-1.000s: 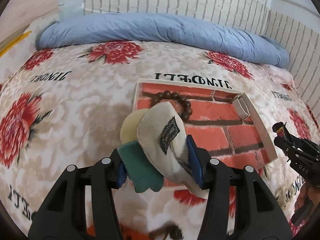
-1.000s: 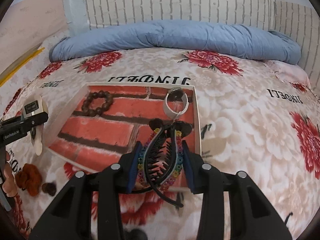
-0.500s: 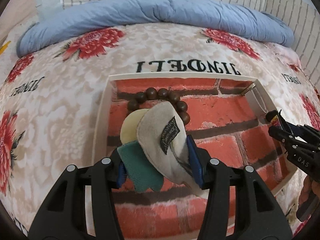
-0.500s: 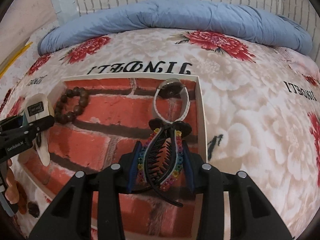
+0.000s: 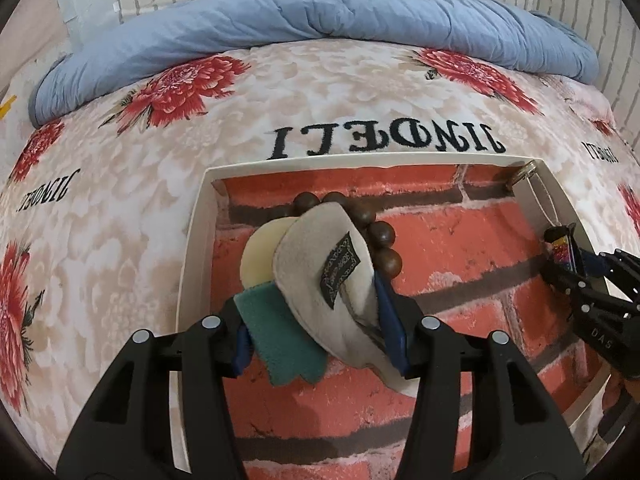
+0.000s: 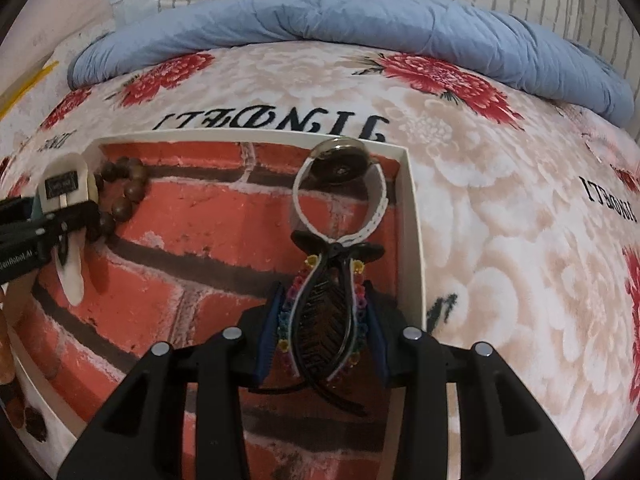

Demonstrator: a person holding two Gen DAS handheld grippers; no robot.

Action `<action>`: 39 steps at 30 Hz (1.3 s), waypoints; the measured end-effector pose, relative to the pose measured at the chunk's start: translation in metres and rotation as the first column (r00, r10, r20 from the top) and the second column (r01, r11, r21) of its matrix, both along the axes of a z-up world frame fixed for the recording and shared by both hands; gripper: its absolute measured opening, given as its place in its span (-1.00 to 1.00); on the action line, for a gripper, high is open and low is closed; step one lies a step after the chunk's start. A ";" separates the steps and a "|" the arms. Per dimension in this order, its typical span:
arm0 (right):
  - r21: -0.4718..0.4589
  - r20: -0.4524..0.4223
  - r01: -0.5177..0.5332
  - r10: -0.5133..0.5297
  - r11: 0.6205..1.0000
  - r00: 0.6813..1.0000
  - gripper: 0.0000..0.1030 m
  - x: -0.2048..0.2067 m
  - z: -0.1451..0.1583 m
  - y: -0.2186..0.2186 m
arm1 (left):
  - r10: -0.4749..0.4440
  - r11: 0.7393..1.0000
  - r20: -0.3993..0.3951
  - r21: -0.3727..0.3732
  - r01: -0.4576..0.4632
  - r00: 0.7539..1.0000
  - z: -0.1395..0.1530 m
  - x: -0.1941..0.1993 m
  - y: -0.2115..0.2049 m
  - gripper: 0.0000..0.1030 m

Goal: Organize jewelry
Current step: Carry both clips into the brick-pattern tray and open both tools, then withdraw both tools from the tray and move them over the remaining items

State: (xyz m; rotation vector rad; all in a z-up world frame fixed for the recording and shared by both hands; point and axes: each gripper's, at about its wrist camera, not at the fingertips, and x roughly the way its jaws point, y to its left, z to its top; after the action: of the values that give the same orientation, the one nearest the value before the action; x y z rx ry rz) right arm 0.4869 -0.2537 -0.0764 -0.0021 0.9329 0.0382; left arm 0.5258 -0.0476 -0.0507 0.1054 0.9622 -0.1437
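Observation:
A shallow white-rimmed tray [image 5: 196, 232] with a red brick print lies on the flowered bedspread; it also shows in the right wrist view [image 6: 414, 216]. My left gripper [image 5: 320, 320] is shut on a felt hair clip [image 5: 320, 268] of beige, cream and teal pieces, held over the tray's left part. Brown bead bracelet [image 5: 382, 240] lies in the tray behind it. My right gripper [image 6: 322, 328] is shut on a black claw hair clip with coloured beads [image 6: 324, 312], over the tray's right side. A white-strapped watch [image 6: 340, 168] lies in the tray's far right corner.
A blue quilt [image 5: 320, 24] is bunched along the far edge of the bed against a white brick wall. Small brown items [image 6: 32, 428] lie on the bedspread left of the tray. The right gripper shows at the right edge of the left wrist view [image 5: 588, 280].
Both grippers have moved forward and lower over the tray, each still holding its clip. The tray now fills more of both views.

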 end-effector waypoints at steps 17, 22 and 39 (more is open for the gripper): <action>0.061 0.073 -0.024 0.019 0.998 0.997 0.51 -0.035 0.054 -0.007 | 0.001 0.999 0.081 -0.048 0.003 0.997 0.057 -0.037 0.004 0.74; 0.077 0.124 -0.004 -0.006 0.997 0.992 0.54 -0.072 0.085 -0.019 | -0.002 0.997 0.123 -0.074 0.011 0.992 0.094 -0.073 0.020 0.80; 0.050 0.211 0.048 -0.057 0.998 0.976 0.74 -0.238 0.120 -0.031 | 0.009 0.999 0.181 -0.035 -0.003 0.984 0.126 -0.227 0.065 0.90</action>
State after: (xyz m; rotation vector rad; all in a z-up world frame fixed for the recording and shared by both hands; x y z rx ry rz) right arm 0.2488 -0.2842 0.0436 0.0589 0.7171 0.0094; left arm 0.2986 0.0176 0.0756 0.0822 0.7784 -0.1430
